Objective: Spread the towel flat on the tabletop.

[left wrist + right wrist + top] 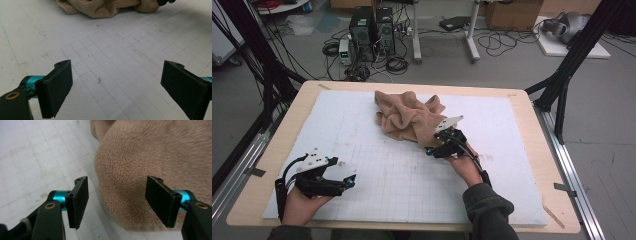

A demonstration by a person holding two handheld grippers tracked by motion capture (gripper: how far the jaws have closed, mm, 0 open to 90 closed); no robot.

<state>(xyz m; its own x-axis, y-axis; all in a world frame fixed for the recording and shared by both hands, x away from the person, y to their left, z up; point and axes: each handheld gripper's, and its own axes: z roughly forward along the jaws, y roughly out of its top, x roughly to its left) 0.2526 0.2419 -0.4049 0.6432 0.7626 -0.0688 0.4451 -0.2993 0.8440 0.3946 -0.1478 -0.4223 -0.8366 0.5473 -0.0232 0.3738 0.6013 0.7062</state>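
Tan towel (409, 116) crumpled on white board (362, 125); right hand-held gripper (117, 202) spread at its edge; left hand-held gripper (115, 87) spread, well apart.

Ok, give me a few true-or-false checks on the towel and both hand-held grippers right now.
1. The towel lies crumpled on the white mat. True.
2. The right hand-held gripper is shut on the towel. False: its jaws stand open, a towel fold bulging between them.
3. The left hand-held gripper is open over bare mat. True.
4. The left hand-held gripper touches the towel. False: it is well apart from it, near the mat's front left.
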